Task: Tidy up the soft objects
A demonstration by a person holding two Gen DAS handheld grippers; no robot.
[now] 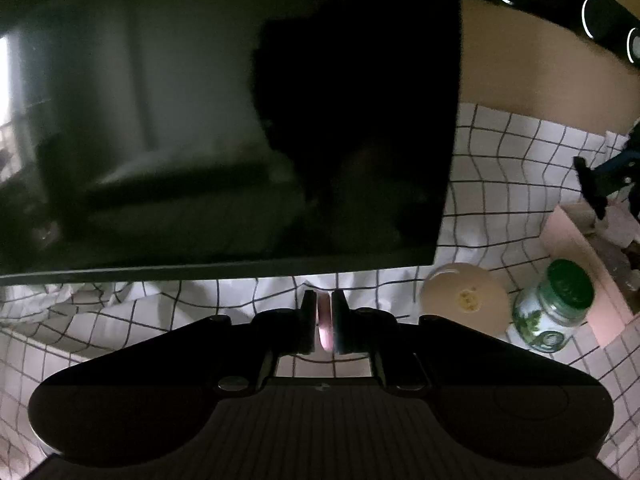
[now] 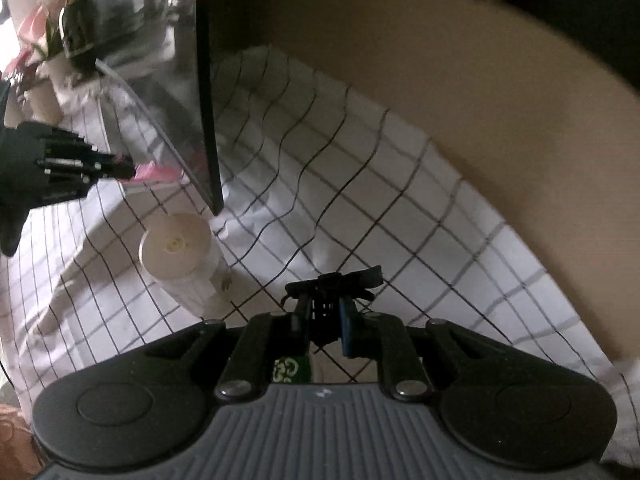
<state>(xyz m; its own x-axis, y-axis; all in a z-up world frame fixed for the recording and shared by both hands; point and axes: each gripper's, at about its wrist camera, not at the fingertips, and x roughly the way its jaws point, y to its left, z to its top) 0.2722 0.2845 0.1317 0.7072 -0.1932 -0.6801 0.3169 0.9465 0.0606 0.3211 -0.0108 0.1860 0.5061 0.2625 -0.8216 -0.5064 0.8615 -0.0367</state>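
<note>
My left gripper (image 1: 324, 300) is shut on a small pink soft piece (image 1: 324, 320) pinched between its pads, held above the checked cloth. In the right wrist view the same left gripper (image 2: 126, 168) comes in from the left with the pink piece (image 2: 154, 172) sticking out of its tips. My right gripper (image 2: 326, 304) is shut on a black bow-shaped soft item (image 2: 334, 278), also lifted off the cloth. From the left wrist view that black item (image 1: 590, 184) shows at the far right edge.
A large dark monitor (image 1: 224, 120) stands on the white checked cloth (image 2: 360, 184). A cream round-lidded container (image 1: 466, 300) and a green-lidded jar (image 1: 556, 304) stand beside it. A pink box (image 1: 576, 260) lies at the right. A tan wall (image 2: 440, 80) is behind.
</note>
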